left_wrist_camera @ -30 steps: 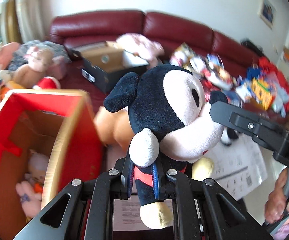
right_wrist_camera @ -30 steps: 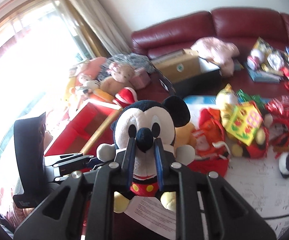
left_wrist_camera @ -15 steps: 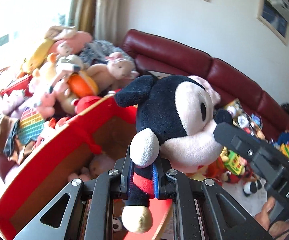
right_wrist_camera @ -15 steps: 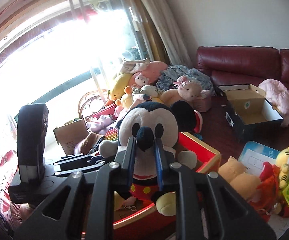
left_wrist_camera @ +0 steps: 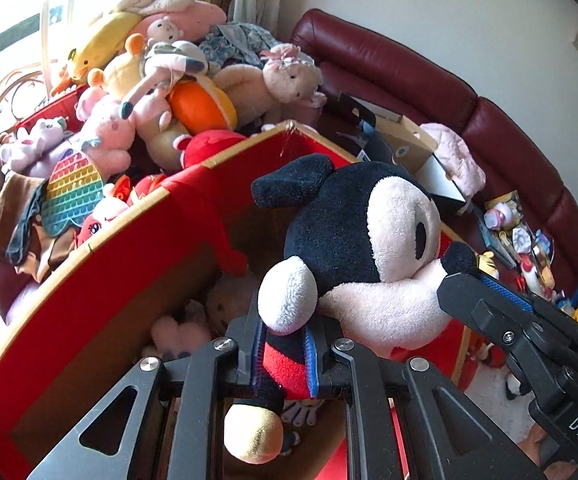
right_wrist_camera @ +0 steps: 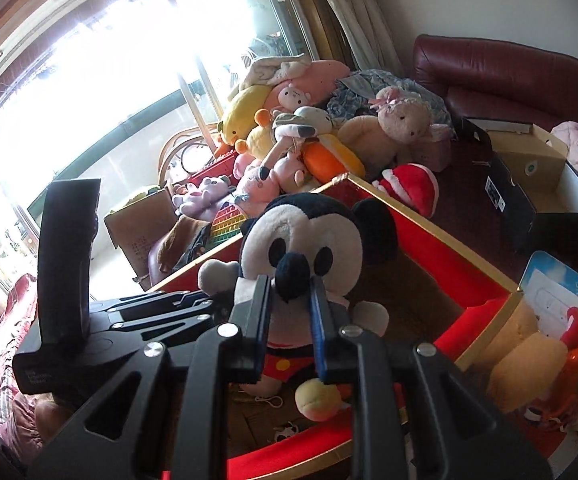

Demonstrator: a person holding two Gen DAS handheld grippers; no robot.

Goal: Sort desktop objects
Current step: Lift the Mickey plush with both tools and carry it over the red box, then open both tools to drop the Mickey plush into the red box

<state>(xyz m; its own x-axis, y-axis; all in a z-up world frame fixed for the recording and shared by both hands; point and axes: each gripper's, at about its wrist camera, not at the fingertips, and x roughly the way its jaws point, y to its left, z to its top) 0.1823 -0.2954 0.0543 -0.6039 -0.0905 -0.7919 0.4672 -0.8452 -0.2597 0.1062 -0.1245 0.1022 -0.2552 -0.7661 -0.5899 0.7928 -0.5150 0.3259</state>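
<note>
A Mickey Mouse plush (left_wrist_camera: 353, 236) with black ears, pale face and red shorts hangs over the open red cardboard box (left_wrist_camera: 137, 264). My left gripper (left_wrist_camera: 285, 356) is shut on its torso from the side. My right gripper (right_wrist_camera: 291, 320) is shut on its snout from the front; the plush (right_wrist_camera: 305, 240) faces that camera. The box (right_wrist_camera: 441, 248) has gold-edged walls, and a few small plush toys lie on its floor (left_wrist_camera: 181, 332).
A heap of plush toys (left_wrist_camera: 149, 92) is piled behind the box, with a rainbow pop toy (left_wrist_camera: 73, 192). A dark red sofa (left_wrist_camera: 401, 72) carries an open shoebox (right_wrist_camera: 537, 184). More toys (right_wrist_camera: 545, 360) lie right of the box.
Both grippers have carried the plush left from the paper-covered table to above the red box. Both grips are unchanged.
</note>
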